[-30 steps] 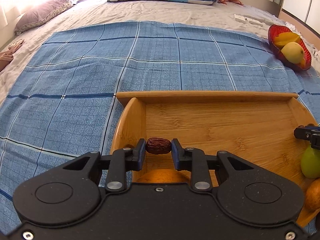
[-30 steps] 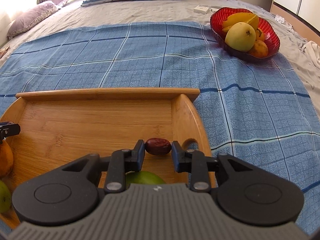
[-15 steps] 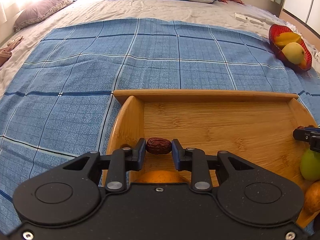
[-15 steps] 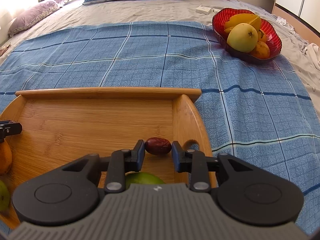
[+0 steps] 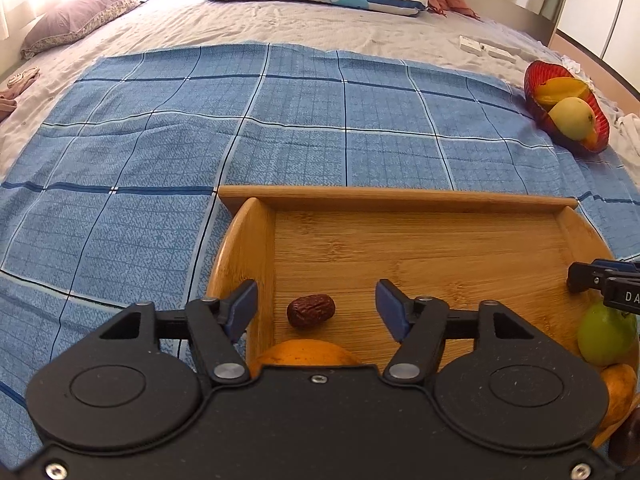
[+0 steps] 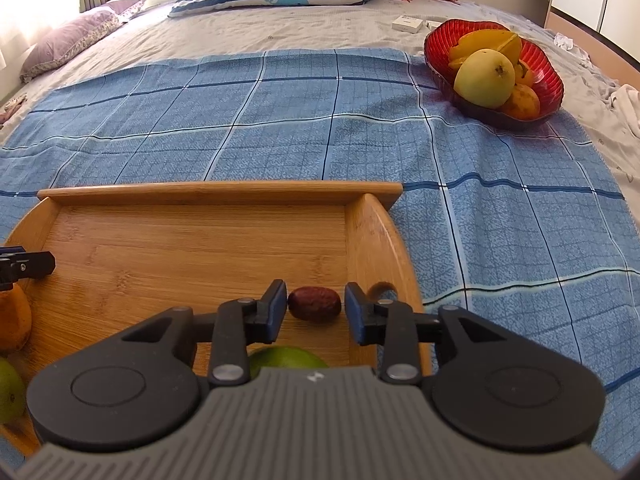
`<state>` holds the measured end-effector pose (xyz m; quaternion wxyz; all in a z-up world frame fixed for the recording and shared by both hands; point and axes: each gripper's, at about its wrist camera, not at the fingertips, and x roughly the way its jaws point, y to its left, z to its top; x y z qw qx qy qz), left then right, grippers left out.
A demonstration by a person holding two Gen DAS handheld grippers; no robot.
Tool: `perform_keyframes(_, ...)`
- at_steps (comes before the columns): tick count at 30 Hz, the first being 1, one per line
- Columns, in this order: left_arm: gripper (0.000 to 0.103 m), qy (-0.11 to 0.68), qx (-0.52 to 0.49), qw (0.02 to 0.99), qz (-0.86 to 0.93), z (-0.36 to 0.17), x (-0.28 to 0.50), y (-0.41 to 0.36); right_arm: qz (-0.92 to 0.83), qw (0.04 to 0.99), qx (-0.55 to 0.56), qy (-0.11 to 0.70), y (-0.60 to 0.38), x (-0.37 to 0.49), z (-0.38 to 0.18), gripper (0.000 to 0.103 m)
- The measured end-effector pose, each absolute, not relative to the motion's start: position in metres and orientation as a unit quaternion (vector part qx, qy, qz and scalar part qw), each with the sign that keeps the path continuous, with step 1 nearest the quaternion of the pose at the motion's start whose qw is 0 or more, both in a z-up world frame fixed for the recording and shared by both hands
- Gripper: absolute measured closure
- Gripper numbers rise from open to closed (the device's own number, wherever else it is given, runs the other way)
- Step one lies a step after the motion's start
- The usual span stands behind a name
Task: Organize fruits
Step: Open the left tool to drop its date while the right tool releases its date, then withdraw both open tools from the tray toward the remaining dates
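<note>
Bamboo tray (image 5: 400, 200) holds 2 dates, each lying between just-released tool (image 5: 316, 306) (image 6: 316, 311) pads.

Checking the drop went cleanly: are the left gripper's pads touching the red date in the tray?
Apart. In the left wrist view the left gripper, jaws just opened, shows bare wood on both sides of the red date lying on the wooden tray.
</note>
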<state>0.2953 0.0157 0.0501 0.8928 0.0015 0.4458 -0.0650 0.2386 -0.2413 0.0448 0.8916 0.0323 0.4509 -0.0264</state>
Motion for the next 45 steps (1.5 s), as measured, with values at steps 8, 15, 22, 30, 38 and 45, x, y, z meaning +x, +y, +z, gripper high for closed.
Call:
perform_keyframes(8, 0.015, 0.411, 0.018, 0.909, -0.074, 0.071, 0.273, 0.013, -0.021, 0.904, 0.045, 0.424, -0.244, 0.225, 0.057, 0.033)
perform_keyframes(15, 0.011, 0.379, 0.021, 0.921, -0.088, 0.088, 0.244, 0.012, -0.017, 0.922, 0.038, 0.385, -0.242, 0.201, 0.071, 0.029)
perform_keyframes(22, 0.011, 0.357, 0.009, 0.927, -0.115, 0.096, 0.208, 0.010, -0.007, 0.937, 0.048, 0.345, -0.241, 0.173, 0.084, 0.025)
perform_keyframes(30, 0.011, 0.343, -0.004, 0.928, -0.147, 0.089, 0.159, 0.005, 0.009, 0.953, 0.038, 0.299, -0.229, 0.131, 0.094, 0.023)
perform_keyframes(38, 0.008, 0.322, -0.011, 0.934, -0.155, 0.074, 0.110, 0.008, 0.027, 0.961, 0.057, 0.268, -0.217, 0.087, 0.085, 0.023)
perform_keyframes(45, 0.006, 0.293, -0.013, 0.943, -0.157, 0.052, 0.067, 0.010, 0.030, 0.969, 0.050, 0.242, -0.203, 0.052, 0.067, 0.022)
